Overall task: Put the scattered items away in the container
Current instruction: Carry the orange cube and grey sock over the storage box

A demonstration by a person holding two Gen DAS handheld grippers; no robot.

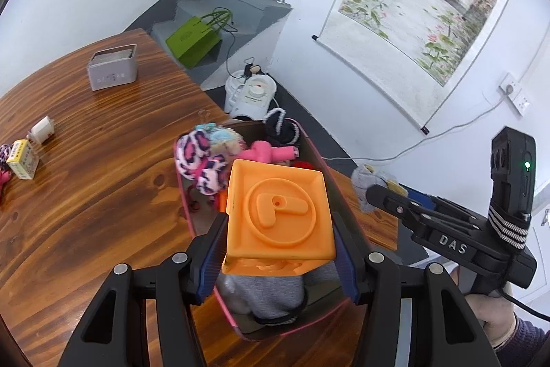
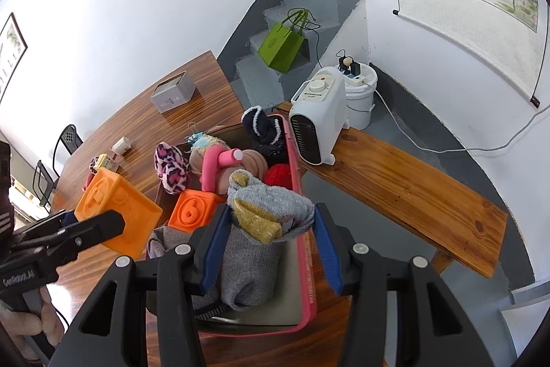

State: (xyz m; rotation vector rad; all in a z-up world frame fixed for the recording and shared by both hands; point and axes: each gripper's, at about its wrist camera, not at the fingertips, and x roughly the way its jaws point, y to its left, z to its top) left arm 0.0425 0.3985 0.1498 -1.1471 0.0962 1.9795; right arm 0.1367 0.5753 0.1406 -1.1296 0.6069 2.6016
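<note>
Left gripper (image 1: pixel 280 251) clamped on orange toy block (image 1: pixel 279 213), blue pads flat against two opposite side faces, embossed circle face turned up toward the camera. Right gripper (image 2: pixel 271 231) closed on grey sock bundle with mustard toe (image 2: pixel 266 212), pads pinching it at both flanks, cuff drooping below the fingers. Both loads hanging directly over pink-rimmed container (image 2: pixel 307 267), which lies just ahead of and beneath both sets of fingertips; already packed at the far end with leopard-print sock (image 2: pixel 172 171), pink toy (image 2: pixel 215 165), navy sock (image 2: pixel 263 133), red ball (image 2: pixel 282 176), a second orange block (image 2: pixel 192 212). Free room apparently only at the near end, beside grey cloth (image 1: pixel 264 294) under the left gripper. Best practice for the drop: lower each load until close above the contents, keep block level so it lands flat rather than tumbling over the rim, release one at a time to avoid the two tools colliding. Sock soft, likely to settle where dropped; block rigid, may bounce. Still outside, far left of left gripper: yellow box (image 1: pixel 23 159), small white cup (image 1: pixel 43 129).
</note>
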